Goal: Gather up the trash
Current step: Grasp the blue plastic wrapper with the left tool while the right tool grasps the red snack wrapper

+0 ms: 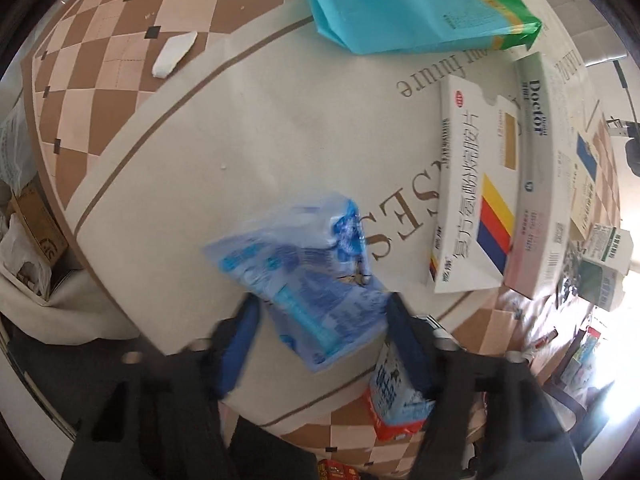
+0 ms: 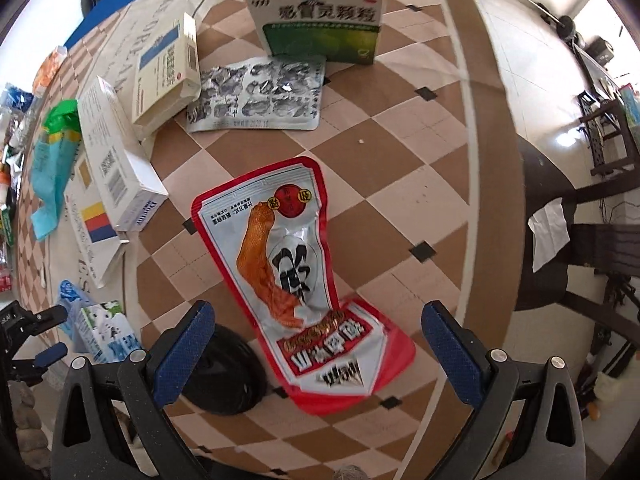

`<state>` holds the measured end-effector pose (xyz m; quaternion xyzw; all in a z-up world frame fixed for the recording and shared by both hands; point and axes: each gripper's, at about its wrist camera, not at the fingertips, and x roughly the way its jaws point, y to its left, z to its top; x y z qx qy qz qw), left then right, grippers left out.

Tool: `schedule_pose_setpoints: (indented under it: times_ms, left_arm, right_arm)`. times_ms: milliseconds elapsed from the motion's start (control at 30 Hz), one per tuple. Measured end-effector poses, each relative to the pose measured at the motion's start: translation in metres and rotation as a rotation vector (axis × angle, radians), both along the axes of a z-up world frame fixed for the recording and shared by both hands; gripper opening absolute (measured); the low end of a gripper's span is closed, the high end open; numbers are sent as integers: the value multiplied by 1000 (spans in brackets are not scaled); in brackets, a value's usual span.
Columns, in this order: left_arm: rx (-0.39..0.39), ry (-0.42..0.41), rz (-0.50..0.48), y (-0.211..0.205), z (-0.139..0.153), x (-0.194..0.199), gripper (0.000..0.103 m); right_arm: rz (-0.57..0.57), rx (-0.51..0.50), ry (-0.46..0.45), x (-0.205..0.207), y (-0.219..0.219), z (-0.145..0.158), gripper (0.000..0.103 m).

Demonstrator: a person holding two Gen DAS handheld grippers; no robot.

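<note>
A crumpled blue and clear plastic wrapper [image 1: 308, 276] lies on the cream tablecloth, its near part between the fingers of my open left gripper [image 1: 320, 340], which touches nothing. A red and silver chicken-foot snack pouch [image 2: 304, 280] lies on the checkered cloth, its lower end between the wide-open fingers of my right gripper [image 2: 320, 344]. A small milk carton [image 1: 396, 396] lies by the left gripper; it also shows in the right wrist view [image 2: 108, 332]. My left gripper [image 2: 44, 332] appears at the right wrist view's left edge.
Medicine boxes [image 1: 472, 196] and a teal bag [image 1: 400, 4] lie on the table, with a white tissue [image 1: 174, 54]. A green box [image 2: 320, 20], a foil blister sheet [image 2: 260, 92] and a black round lid [image 2: 228, 372] show too. A bin bag [image 1: 28, 252] sits left.
</note>
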<state>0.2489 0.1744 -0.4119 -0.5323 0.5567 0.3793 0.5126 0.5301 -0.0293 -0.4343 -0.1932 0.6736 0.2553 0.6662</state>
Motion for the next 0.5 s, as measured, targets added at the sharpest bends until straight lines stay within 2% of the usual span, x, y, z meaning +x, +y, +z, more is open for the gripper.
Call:
schedule_pose_setpoints:
  times_ms: [67, 100, 133, 167, 233, 300, 500]
  left_arm:
    - [24, 27, -30, -2, 0, -2, 22]
    - [43, 40, -56, -3, 2, -2, 17]
    - [66, 56, -87, -5, 4, -3, 7]
    - [91, 77, -121, -7, 8, -3, 5]
    - [137, 115, -183, -9, 16, 2, 4]
    - [188, 155, -228, -13, 25, 1, 4]
    - [306, 174, -309, -24, 64, -3, 3]
  right_arm:
    - [37, -26, 9, -1, 13, -14, 103]
    - [54, -43, 10, -2, 18, -20, 103]
    - [68, -64, 11, -3, 21, -25, 103]
    - [81, -76, 18, -5, 23, -29, 92]
    - [109, -76, -28, -10, 27, -28, 82]
    - [122, -57, -62, -13, 28, -22, 56]
    - [43, 22, -43, -3, 8, -11, 43]
